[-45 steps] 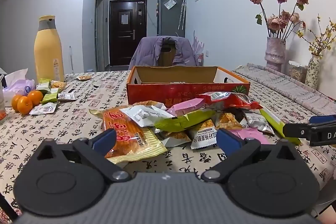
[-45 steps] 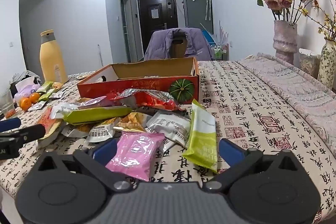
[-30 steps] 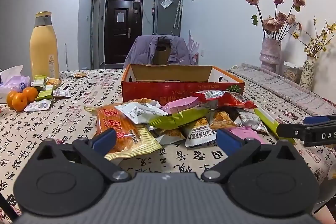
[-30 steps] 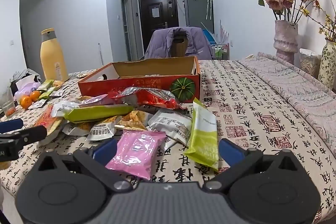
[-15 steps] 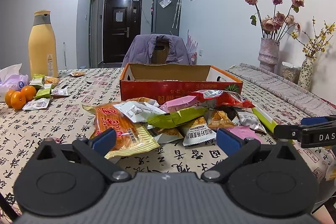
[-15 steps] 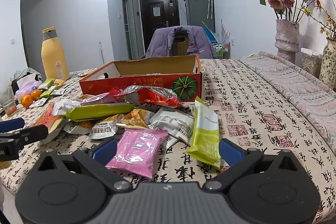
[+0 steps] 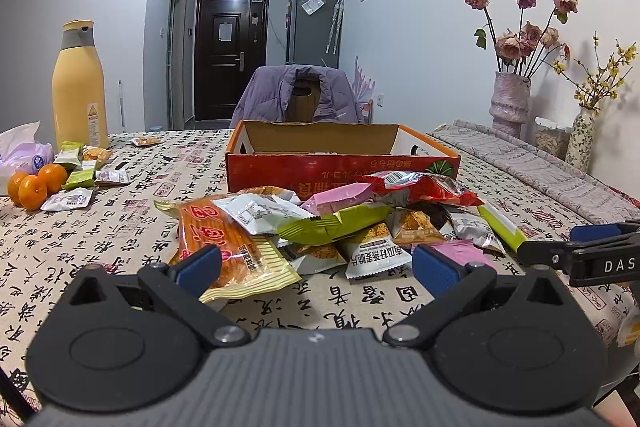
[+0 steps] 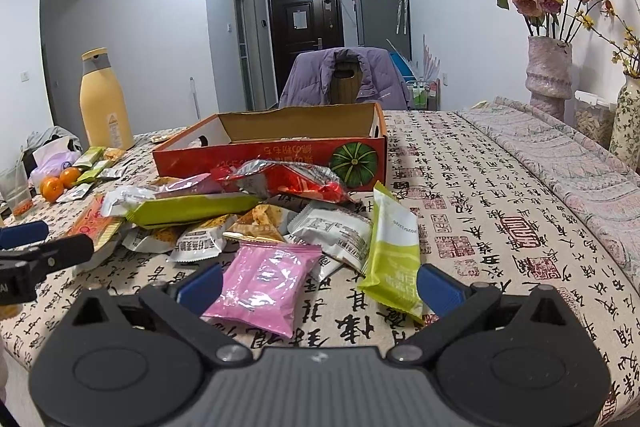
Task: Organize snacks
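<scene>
A pile of snack packets lies in front of a red cardboard box [image 7: 340, 171] [image 8: 272, 151], whose inside I cannot see into. In the left wrist view my left gripper [image 7: 316, 265] is open and empty, just short of the orange packet [image 7: 216, 243] and a white packet [image 7: 376, 255]. In the right wrist view my right gripper [image 8: 318, 287] is open and empty, with the pink packet [image 8: 266, 285] and a lime packet [image 8: 394, 255] between its fingers' line. A red packet [image 8: 288, 181] tops the pile. Each gripper shows at the edge of the other's view.
A yellow bottle [image 7: 80, 97] stands at the far left with oranges [image 7: 36, 183], tissues and several small packets [image 7: 80, 179]. Vases with dried flowers [image 7: 510, 99] stand at the right by a folded cloth [image 8: 568, 155]. A chair with a purple jacket [image 7: 298, 95] is behind the box.
Both grippers have drifted slightly back and lower over the table. Both stay open and no packet has moved.
</scene>
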The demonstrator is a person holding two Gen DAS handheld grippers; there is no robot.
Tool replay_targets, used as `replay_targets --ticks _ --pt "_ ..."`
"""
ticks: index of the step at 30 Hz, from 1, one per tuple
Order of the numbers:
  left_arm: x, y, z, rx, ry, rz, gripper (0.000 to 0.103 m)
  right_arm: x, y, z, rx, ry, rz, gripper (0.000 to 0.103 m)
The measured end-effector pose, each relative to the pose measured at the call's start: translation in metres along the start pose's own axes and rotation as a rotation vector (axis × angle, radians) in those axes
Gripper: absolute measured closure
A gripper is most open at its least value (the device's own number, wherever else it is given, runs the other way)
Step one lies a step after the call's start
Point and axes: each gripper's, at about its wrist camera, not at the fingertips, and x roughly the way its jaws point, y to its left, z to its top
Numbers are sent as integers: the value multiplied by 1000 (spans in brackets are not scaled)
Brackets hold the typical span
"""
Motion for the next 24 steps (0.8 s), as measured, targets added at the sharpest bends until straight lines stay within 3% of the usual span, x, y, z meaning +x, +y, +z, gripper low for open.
replay_targets --ticks 24 --pt "1 1 0 -2 4 4 0 2 1 0 -4 10 5 0"
